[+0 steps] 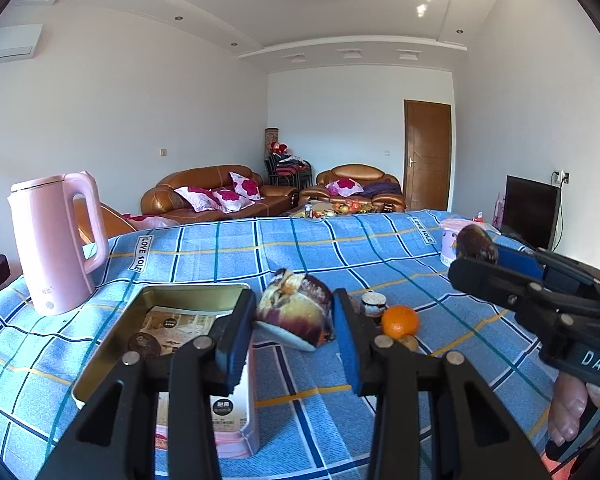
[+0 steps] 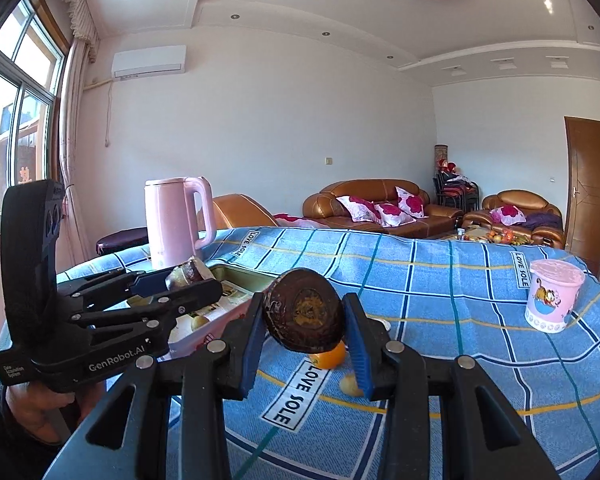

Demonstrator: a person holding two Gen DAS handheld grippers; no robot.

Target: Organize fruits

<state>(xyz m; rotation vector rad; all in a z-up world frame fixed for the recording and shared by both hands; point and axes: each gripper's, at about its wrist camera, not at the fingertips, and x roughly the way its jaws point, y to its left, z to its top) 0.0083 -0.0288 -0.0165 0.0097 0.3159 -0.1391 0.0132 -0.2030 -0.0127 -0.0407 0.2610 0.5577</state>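
Note:
My left gripper [image 1: 294,320] is shut on a purple and yellow wilted fruit [image 1: 296,312], held above the cloth next to the open gold tin box [image 1: 112,356]. It also shows in the right wrist view [image 2: 188,280], over the tin [image 2: 236,272]. My right gripper [image 2: 304,320] is shut on a dark brown round fruit [image 2: 304,316], held above the table. It shows at the right of the left wrist view [image 1: 476,252]. An orange [image 1: 400,321] and a small yellowish fruit [image 1: 409,342] lie on the cloth; they also show in the right wrist view as the orange [image 2: 332,356] and the small fruit [image 2: 351,385]. A dark round fruit [image 1: 144,345] lies in the tin.
A pink kettle [image 1: 56,244] stands at the far left of the blue checked tablecloth [image 1: 260,248]. A pink lidded cup [image 2: 554,296] stands at the right. A small jar [image 1: 374,304] sits by the orange. The tin's pink lid [image 1: 236,420] lies beside it.

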